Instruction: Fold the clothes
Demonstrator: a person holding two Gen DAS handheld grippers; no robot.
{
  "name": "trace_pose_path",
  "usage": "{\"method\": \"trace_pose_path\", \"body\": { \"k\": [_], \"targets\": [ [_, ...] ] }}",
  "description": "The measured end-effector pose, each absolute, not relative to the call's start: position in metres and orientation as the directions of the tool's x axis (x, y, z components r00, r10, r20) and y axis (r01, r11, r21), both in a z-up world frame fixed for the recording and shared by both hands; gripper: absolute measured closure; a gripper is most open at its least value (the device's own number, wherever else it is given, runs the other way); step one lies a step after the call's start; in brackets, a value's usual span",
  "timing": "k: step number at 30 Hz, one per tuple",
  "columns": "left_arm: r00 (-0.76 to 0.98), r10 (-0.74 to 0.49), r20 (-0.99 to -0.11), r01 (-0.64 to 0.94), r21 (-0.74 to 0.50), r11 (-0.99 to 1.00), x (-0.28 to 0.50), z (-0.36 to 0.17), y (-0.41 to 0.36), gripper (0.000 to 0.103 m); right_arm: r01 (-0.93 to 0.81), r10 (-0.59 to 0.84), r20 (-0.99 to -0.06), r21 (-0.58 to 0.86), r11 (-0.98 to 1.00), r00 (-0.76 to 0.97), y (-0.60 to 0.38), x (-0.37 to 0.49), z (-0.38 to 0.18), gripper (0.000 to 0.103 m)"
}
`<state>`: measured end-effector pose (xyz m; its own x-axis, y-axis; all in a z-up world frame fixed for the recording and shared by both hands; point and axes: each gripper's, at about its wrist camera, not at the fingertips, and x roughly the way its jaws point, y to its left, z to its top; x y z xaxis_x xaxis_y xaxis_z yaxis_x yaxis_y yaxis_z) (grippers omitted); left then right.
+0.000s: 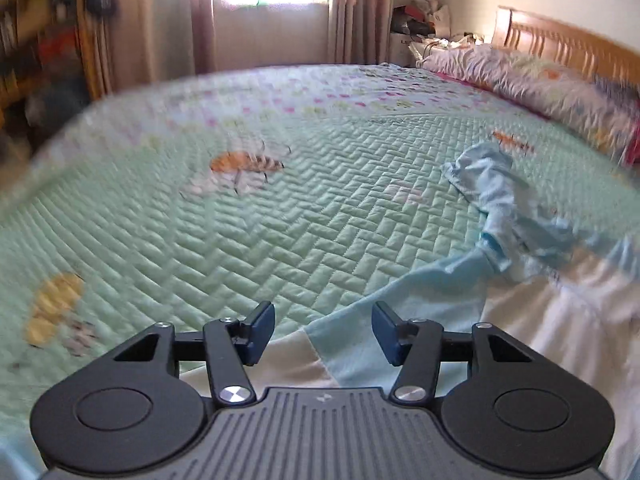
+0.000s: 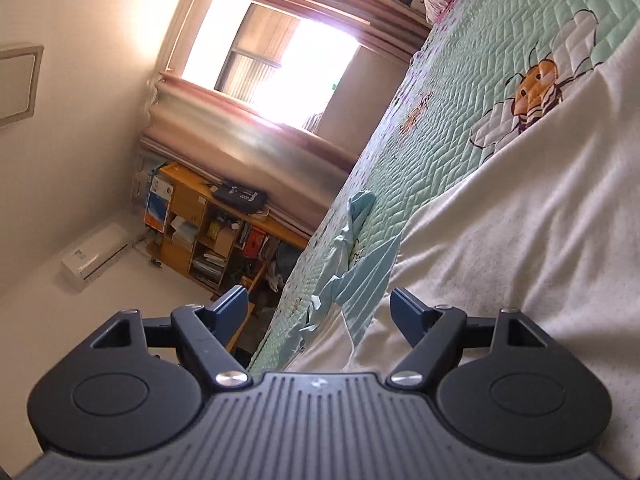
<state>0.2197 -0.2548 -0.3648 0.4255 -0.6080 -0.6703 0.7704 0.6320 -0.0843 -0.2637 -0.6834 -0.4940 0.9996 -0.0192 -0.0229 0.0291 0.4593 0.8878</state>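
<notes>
**A:** Pale blue and white cloth is all I see of the garment [image 1: 460, 280]; it lies loose on the green quilted bedspread [image 1: 240, 240], toward the near right of the bed. Does it look folded to you?

**B:** No. One blue sleeve [image 1: 492, 184] trails out crumpled toward the pillows [image 1: 540, 88], and the white body is spread in soft wrinkles. I see no crisp fold line anywhere, so I judge the folding has barely begun, or this piece has only just been laid out.

**A:** And the grippers?

**B:** The left gripper [image 1: 323, 330] hovers over the blue-and-white edge with its jaws apart and nothing pinched between them. The cloth shows through the gap, but the pads do not press on it. The right gripper [image 2: 319, 312] is rolled on its side and low beside the white fabric [image 2: 520, 220]. Its jaws also stand wide, holding nothing.

**A:** So what is left?

**B:** Nearly everything, by my reckoning: smooth the body flat, bring the sleeve in, then fold it over. From the right wrist view a bunched blue strip [image 2: 352, 240] lies along the garment's far side, which would need straightening first.

**A:** Any other clothes?

**B:** None that I can make out on the bed.
</notes>
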Motion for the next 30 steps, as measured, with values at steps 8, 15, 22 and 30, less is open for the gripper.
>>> {"method": "trace_pose_path", "body": {
  "k": [8,15,22,30],
  "targets": [
    [0.308,-0.57,-0.762,0.84,-0.064,0.54,0.246,-0.384,-0.273,0.02,0.015,-0.013,-0.011,0.897,0.442,1.0,-0.683,-0.265,-0.495,0.024],
    [0.268,-0.542,-0.797,0.867,-0.046,0.496,0.25,-0.403,-0.277,0.078,-0.017,-0.014,0.025,0.916,0.4,1.0,-0.685,-0.273,-0.505,0.024],
    [0.396,-0.513,-0.762,0.855,0.101,0.509,0.241,-0.398,-0.28,0.101,-0.025,-0.014,0.033,0.921,0.389,0.999,-0.688,-0.275,-0.505,0.023],
    [0.5,-0.41,-0.762,0.804,0.232,0.548,0.253,-0.409,-0.291,0.1,-0.036,-0.011,0.043,0.925,0.379,0.999,-0.691,-0.279,-0.508,0.023]
  ]
}}
